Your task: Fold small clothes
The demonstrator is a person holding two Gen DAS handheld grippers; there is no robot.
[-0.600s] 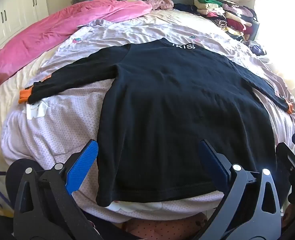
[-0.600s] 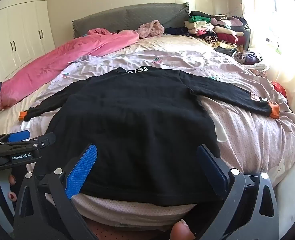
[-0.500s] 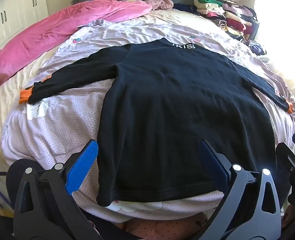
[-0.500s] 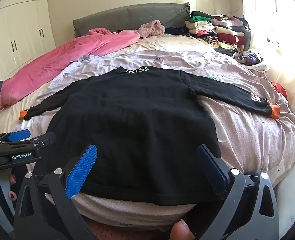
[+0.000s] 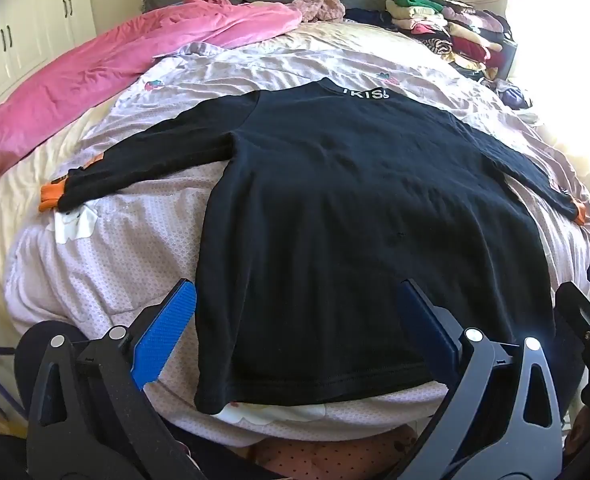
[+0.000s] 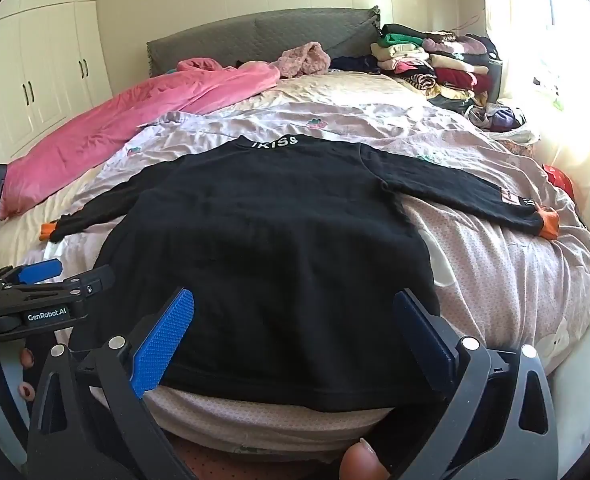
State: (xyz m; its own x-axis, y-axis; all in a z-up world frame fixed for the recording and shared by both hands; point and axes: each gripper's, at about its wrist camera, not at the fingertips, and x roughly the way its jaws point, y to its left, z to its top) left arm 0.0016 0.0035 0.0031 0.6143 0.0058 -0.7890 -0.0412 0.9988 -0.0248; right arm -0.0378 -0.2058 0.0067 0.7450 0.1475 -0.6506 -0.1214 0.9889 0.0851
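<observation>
Both tools, left tool and right tool, gaping (empty), above black shirt hem, bed edge below.

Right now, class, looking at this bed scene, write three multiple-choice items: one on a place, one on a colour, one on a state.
1. Where is the stack of folded clothes?
A. By the headboard
B. On the floor
C. On the black shirt

2. What colour are the black shirt's cuffs?
A. Green
B. Orange
C. White

3. How does the black shirt lie?
A. Rolled up
B. Folded in half
C. Spread flat, sleeves out

Answers: 1 A, it sits at the bed's far corner. 2 B, both sleeve ends show orange. 3 C, both sleeves stretch sideways.
</observation>
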